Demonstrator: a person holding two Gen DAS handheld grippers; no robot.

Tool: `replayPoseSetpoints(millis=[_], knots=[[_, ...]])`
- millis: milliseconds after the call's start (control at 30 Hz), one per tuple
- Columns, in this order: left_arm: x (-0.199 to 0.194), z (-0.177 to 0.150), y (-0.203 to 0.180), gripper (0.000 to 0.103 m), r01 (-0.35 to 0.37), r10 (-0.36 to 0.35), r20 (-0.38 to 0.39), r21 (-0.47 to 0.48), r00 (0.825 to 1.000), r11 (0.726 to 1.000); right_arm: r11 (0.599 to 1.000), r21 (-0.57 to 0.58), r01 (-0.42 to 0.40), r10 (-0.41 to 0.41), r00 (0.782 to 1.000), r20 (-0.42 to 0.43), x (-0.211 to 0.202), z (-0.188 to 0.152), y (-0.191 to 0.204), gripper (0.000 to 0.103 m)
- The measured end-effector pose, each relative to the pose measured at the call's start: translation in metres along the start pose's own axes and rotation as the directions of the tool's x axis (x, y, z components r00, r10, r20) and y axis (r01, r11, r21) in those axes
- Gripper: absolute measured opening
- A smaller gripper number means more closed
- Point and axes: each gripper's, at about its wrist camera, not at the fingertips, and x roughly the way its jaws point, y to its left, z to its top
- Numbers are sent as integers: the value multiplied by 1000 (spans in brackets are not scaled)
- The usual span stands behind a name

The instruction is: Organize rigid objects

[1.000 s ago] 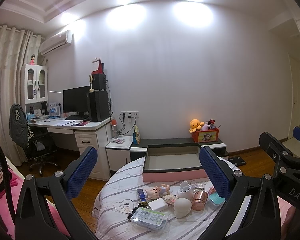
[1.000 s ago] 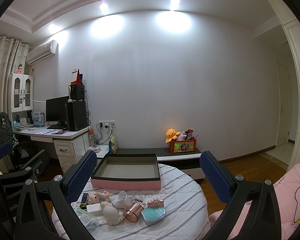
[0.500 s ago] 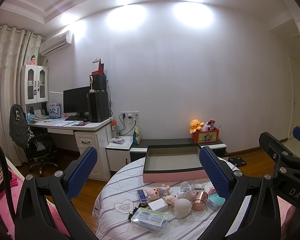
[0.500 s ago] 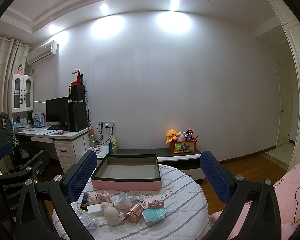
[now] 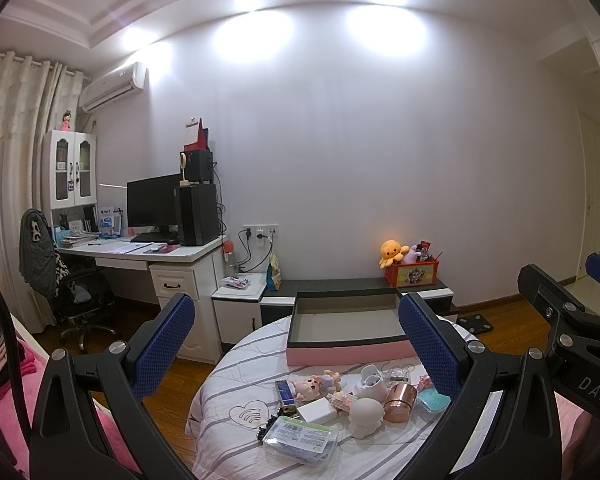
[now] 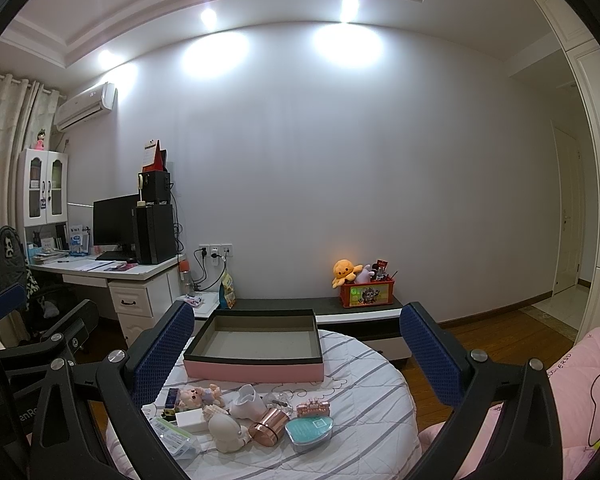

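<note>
Left gripper (image 5: 296, 336) and right gripper (image 6: 296, 344) hover over the near edge of the round striped-cloth table (image 6: 372, 384), jaws spread, empty. Small rigid objects, among them a copper-coloured metal cup (image 6: 270, 426) and a teal heart-shaped case (image 6: 310, 432), cluster near that edge. At the far edge, the shallow pink-sided cardboard box (image 6: 256, 372) holds nothing: sorting not yet begun, I judge.

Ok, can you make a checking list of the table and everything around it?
Surface: round table with striped cloth.
Job's things: pink box, open and empty; doll, white figure, copper cup, teal case, clear plastic case in front of it.
Clutter: the small things lie bunched together.
Grippers: left gripper and right gripper open, holding nothing.
Cables: plugs at wall sockets.
Surroundings: desk, orange plush.
</note>
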Motion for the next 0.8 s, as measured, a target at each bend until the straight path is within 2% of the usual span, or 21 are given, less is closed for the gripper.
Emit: replayPoseSetpoints(millis=[800], knots=[[-1,8,3,103,2,-2,-3,3,1000,1000,1000,-1,-3,3,1000,-3,2,1,2,103]])
